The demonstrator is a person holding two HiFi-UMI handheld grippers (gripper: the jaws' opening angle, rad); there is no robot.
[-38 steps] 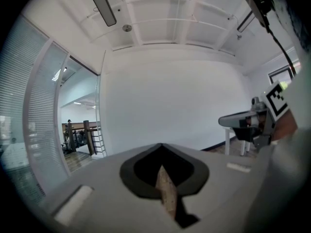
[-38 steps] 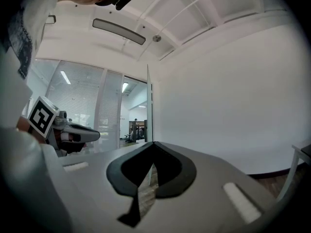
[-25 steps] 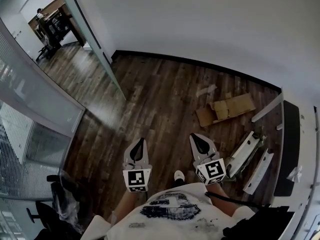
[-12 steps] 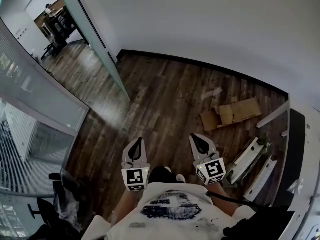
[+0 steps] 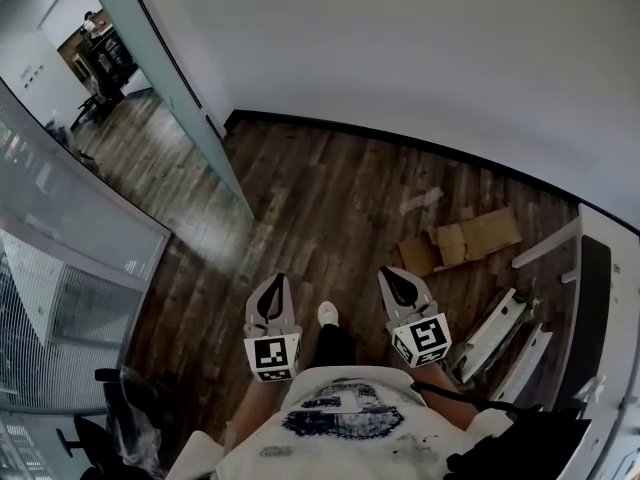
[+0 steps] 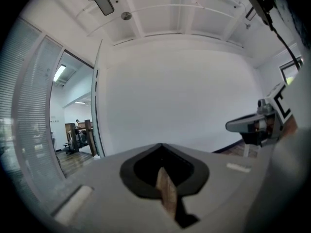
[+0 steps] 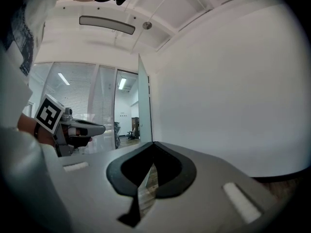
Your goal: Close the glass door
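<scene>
Here's the glass door, standing open, its pale pane jutting out from the white wall over the dark wood floor. Well short of the door, both grippers are held out level in front of the person. The left gripper is the closer one to the door but well apart from it, its jaws pressed together with nothing between them. The right gripper sits just beyond it, on the side away from the door, and it too is clamped tight and empty. A white shoe pokes out between the two. Past the door, through the opening, another room shows, with a person standing by dark furniture. On the near side of the opening runs a glass partition with blinds. Far across the floor from the door lie flattened cardboard pieces, and beyond those some long white panels.
</scene>
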